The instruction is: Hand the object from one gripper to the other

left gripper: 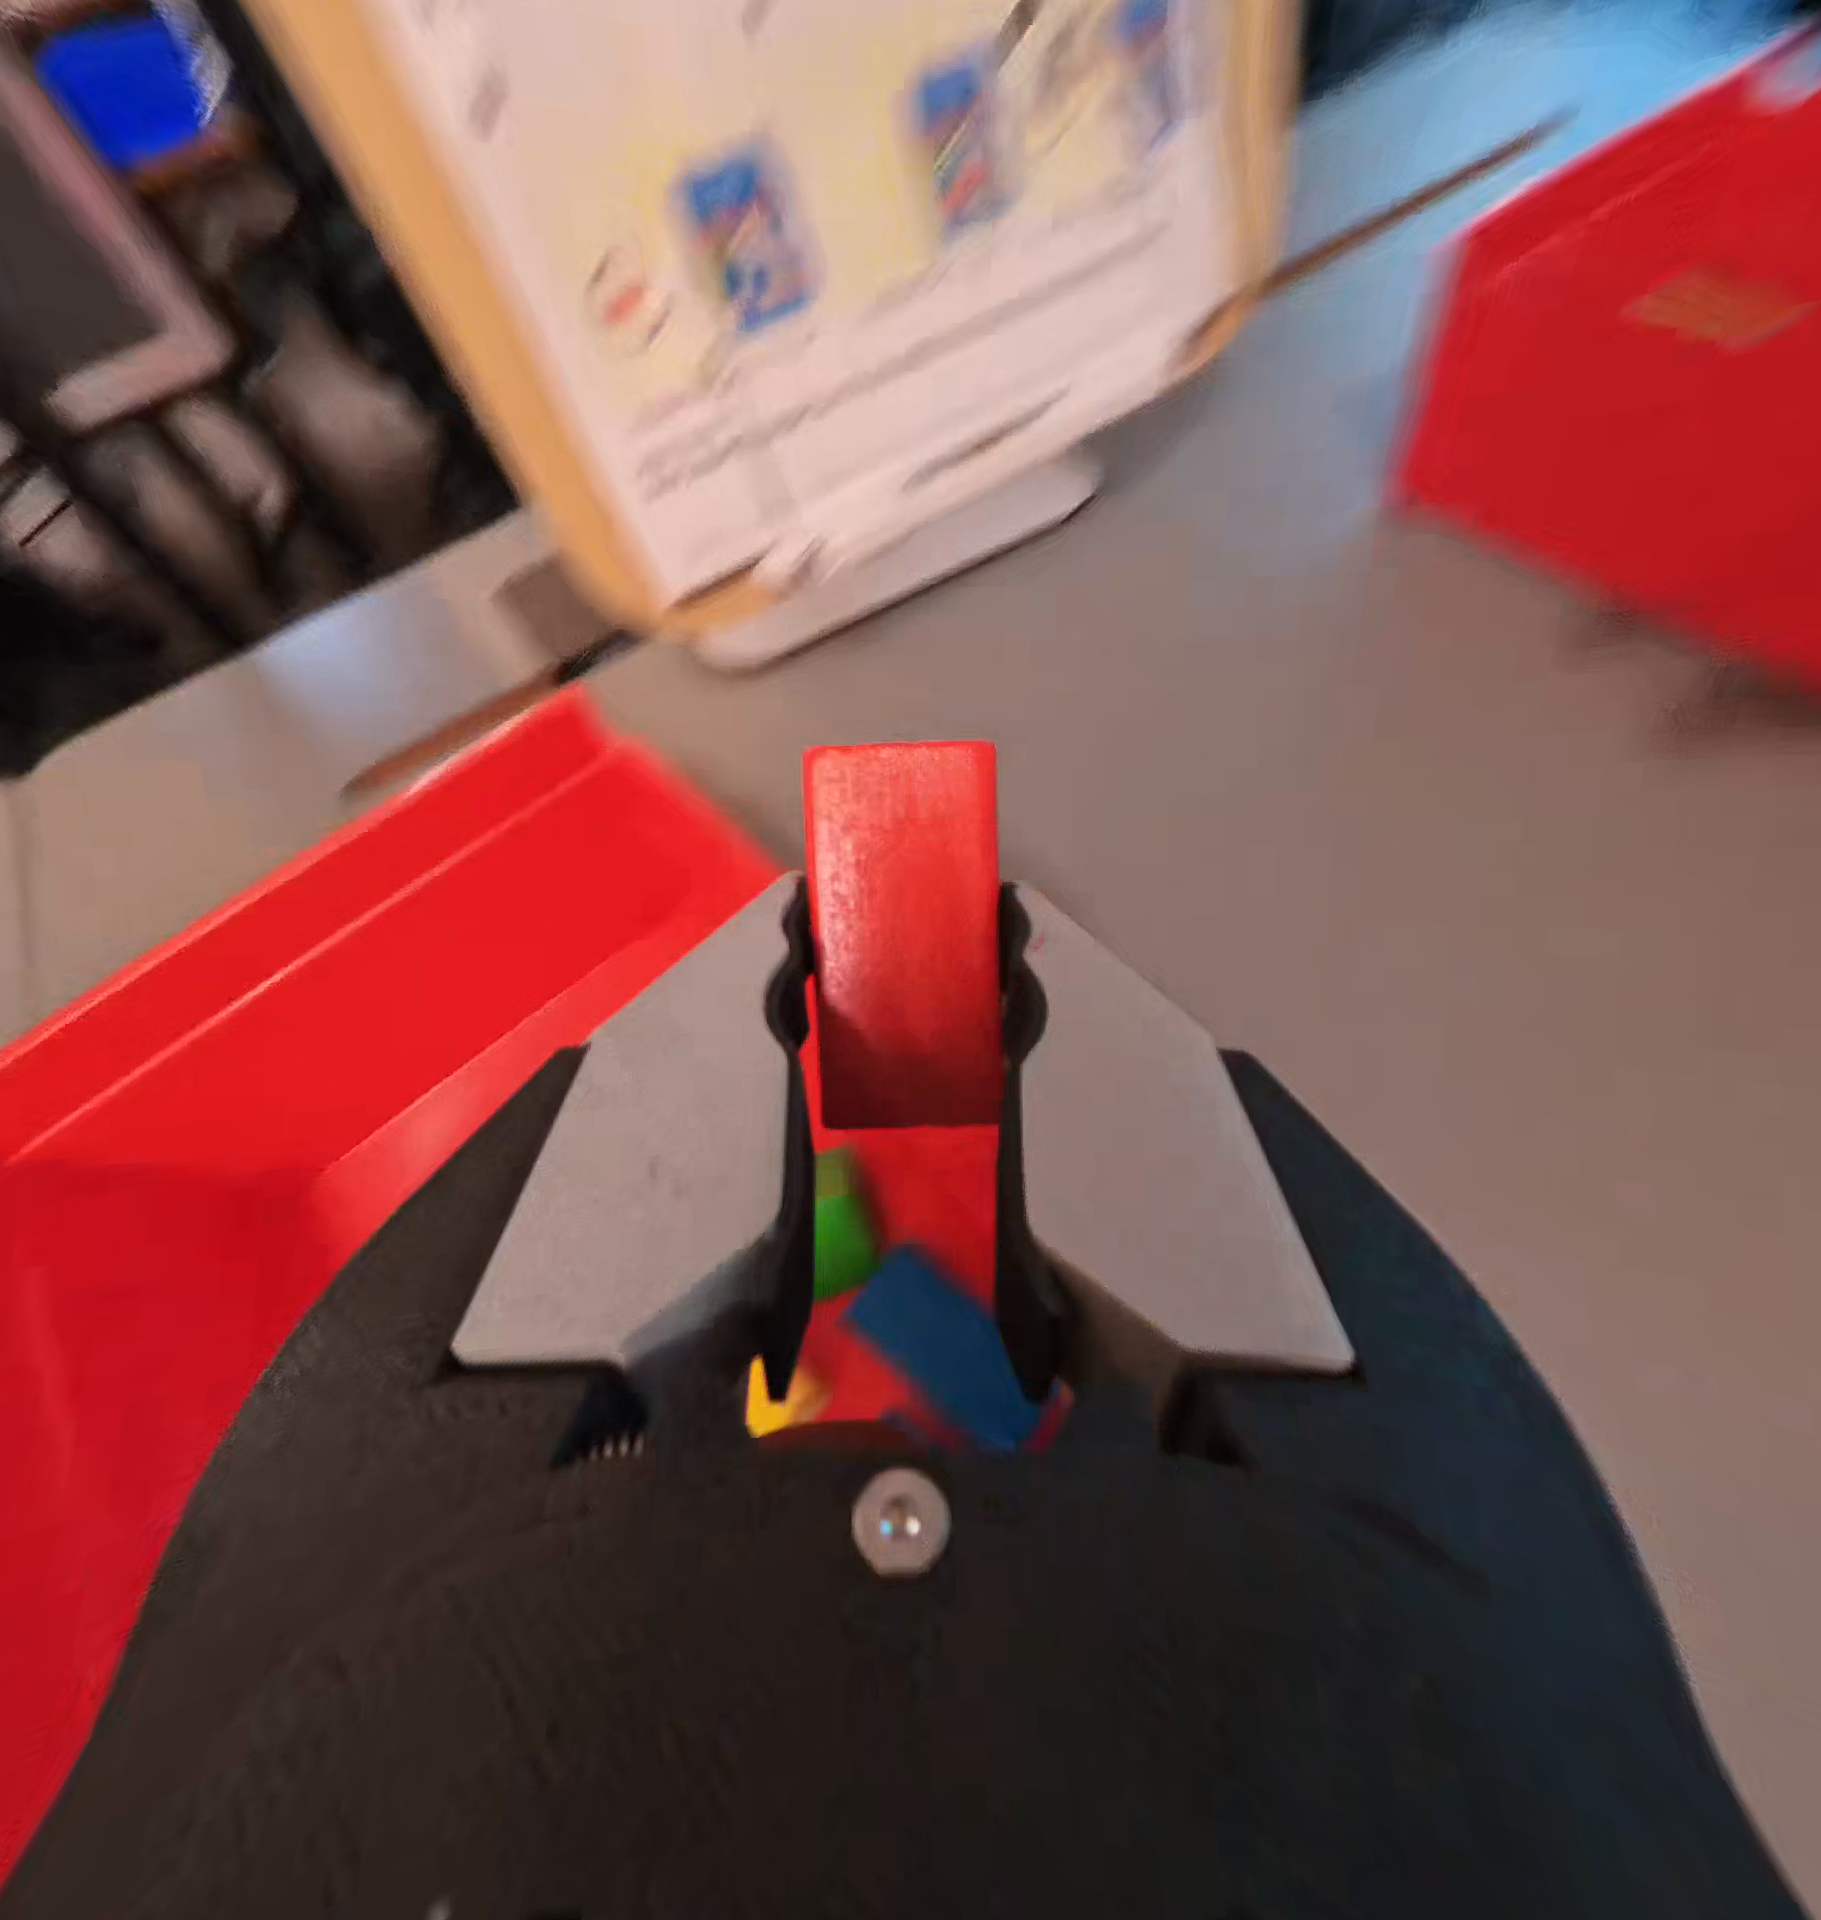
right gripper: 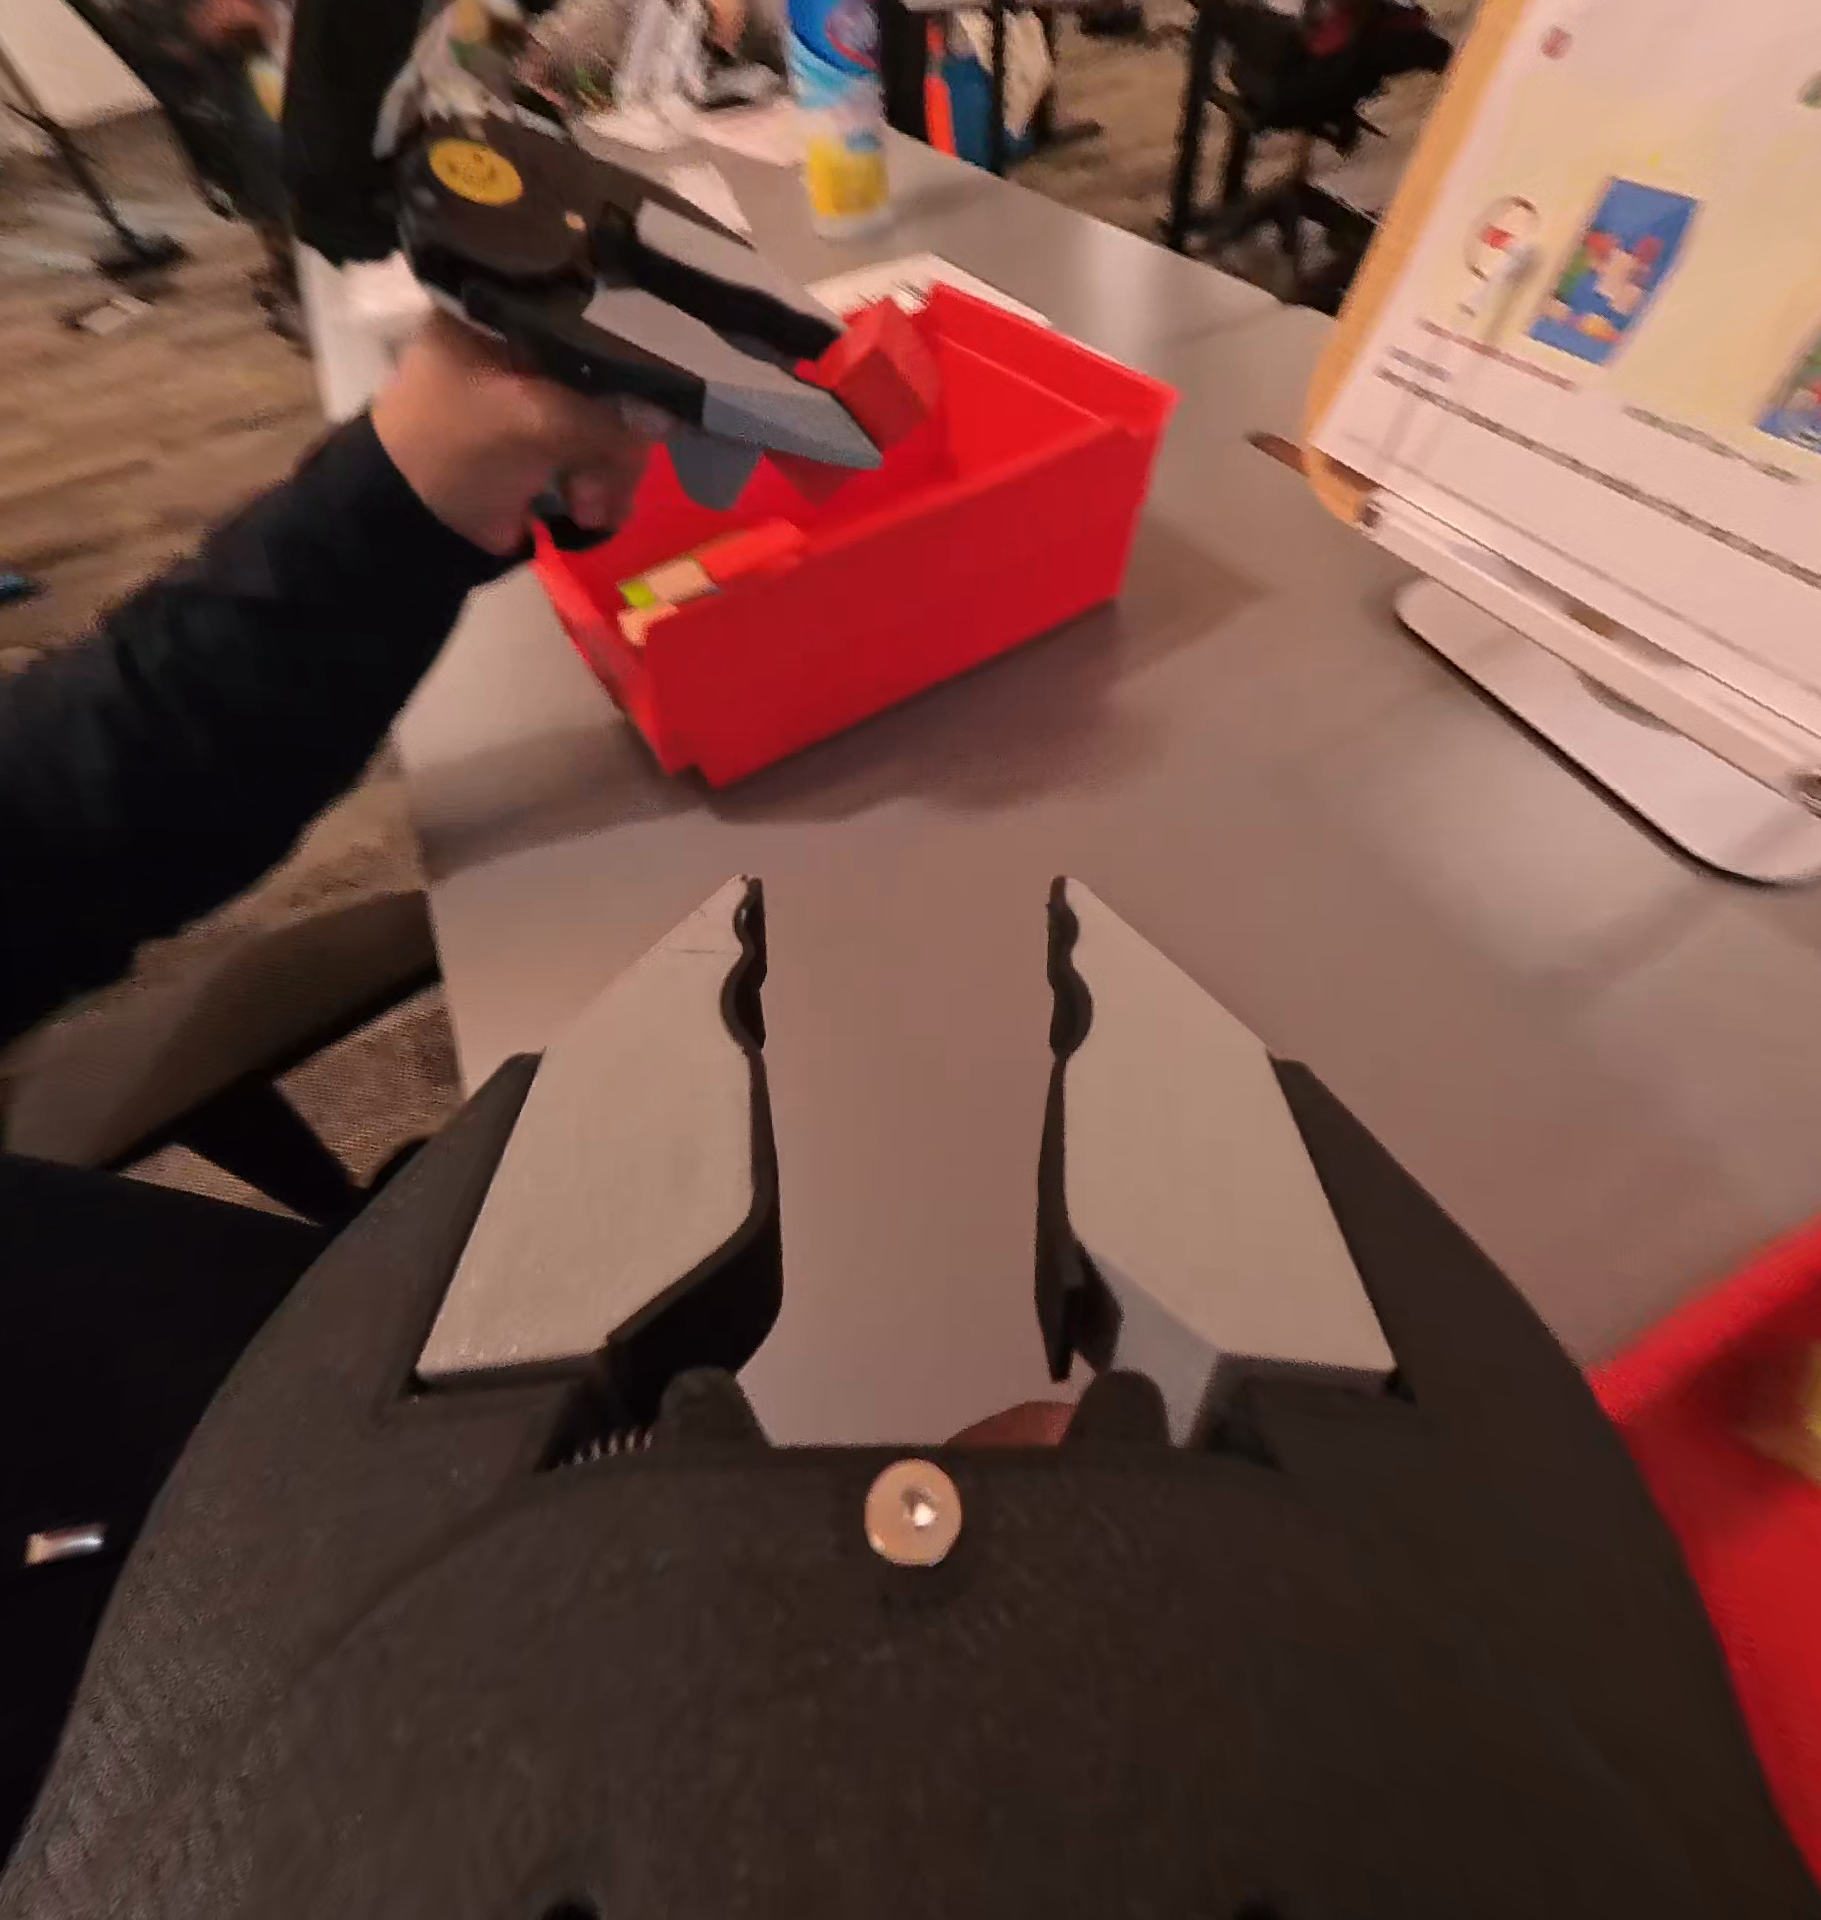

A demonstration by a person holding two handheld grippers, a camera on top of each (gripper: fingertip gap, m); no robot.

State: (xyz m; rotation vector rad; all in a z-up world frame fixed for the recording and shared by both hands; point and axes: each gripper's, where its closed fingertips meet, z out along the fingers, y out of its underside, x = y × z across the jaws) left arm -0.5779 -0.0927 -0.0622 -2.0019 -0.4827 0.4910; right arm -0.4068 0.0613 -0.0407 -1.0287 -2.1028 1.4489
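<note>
1. Holding a red block [left gripper: 901, 925] in my left gripper [left gripper: 901, 914], flat-faced rectangular piece with a slightly grainy painted surface, the black wavy pads pressed on both of its sides
2. from my right cam that same left gripper [right gripper: 864, 416] hangs above the red bin [right gripper: 885, 623] with the block sticking out past the grey wedge-shaped fingers [right gripper: 781, 421], so the block is up in the air, not in the bin
3. right gripper [right gripper: 906, 935] has its jaws wide apart with only bare table between them, matte grey fingers with black ridged liners
4. bin looks like smooth plastic with stepped walls, and a few more blocks lie inside, a green one [left gripper: 841, 1221], a blue one [left gripper: 937, 1340] and something yellow I can't make out
5. table [right gripper: 1249, 935] is a smooth dull grey-brown top, with a second red bin [right gripper: 1758, 1507] at my right and a white printed board [right gripper: 1633, 343] on a stand, all a bit blurry
</note>
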